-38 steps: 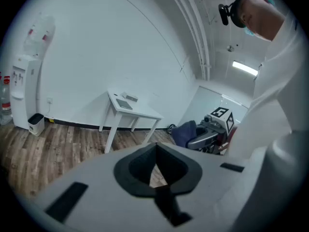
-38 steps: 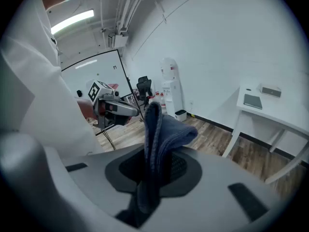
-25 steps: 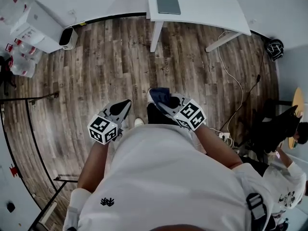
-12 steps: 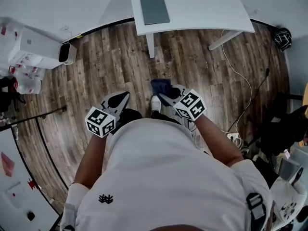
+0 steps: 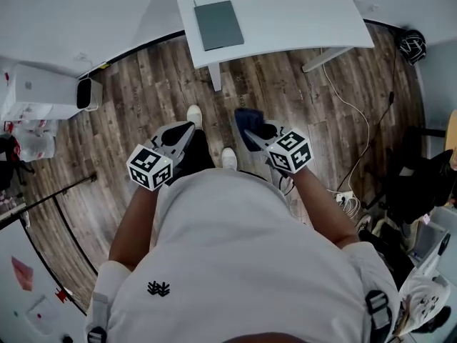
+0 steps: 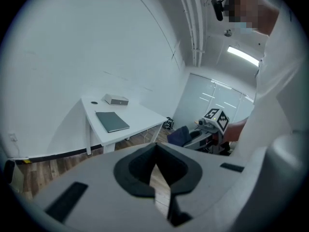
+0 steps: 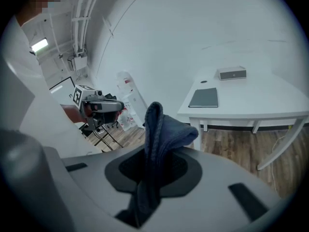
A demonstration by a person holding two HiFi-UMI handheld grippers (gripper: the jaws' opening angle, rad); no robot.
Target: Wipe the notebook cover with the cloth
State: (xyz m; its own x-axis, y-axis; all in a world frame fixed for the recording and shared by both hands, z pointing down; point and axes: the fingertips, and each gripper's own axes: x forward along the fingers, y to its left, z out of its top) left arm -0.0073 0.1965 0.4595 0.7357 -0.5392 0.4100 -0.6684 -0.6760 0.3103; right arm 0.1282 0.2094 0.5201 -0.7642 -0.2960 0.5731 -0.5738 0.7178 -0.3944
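Notebook point(image 5: 218, 24) one, cloth point(image 5: 248, 118) one.

Table point(image 5: 285, 13) cropped at top edge, cloth point(image 7: 161, 129) lower end hidden

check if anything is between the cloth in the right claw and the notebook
Nothing visible does. The right claw grips the cloth; only bare wood floor and the near edge of the table lie between it and the notebook.
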